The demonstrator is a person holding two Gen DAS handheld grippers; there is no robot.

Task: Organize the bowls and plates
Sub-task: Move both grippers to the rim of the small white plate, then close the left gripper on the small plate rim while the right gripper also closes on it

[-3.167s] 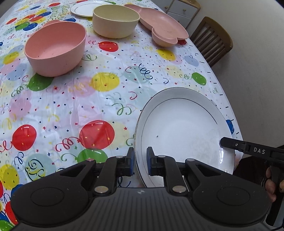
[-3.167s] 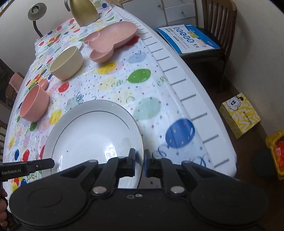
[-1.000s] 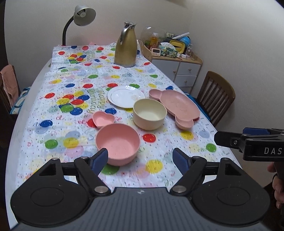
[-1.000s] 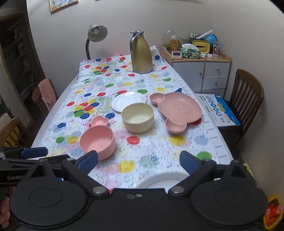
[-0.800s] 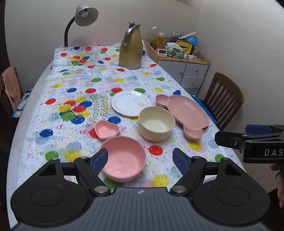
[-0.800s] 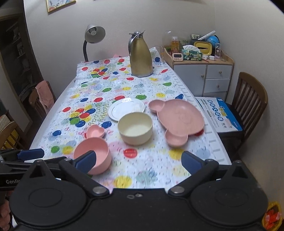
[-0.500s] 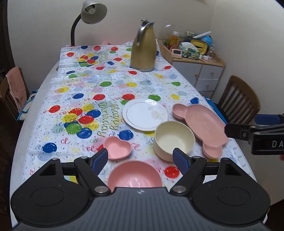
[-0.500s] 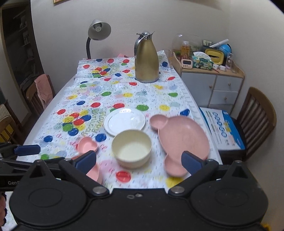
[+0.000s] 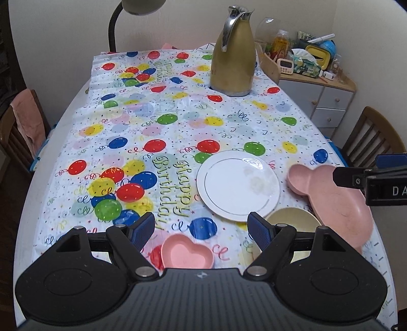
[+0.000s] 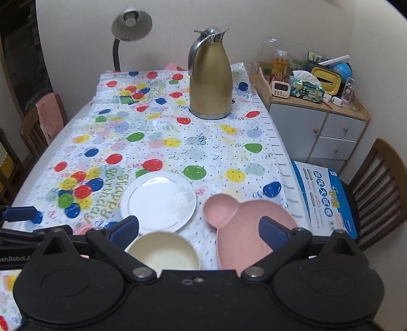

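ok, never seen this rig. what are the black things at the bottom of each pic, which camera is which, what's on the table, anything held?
The black shapes are handheld two-finger grippers, one in each of a person's hands; no robot arm. Each carries a fisheye camera looking along its fingers. One picture is from the left gripper, the other from the right gripper; each also shows the other gripper at its edge. Both have blue-padded jaws standing wide open, holding nothing. On the balloon tablecloth lie a white plate, a cream bowl, a pink bear-shaped plate and a small pink heart dish, with a gold jug and a desk lamp at the far end.
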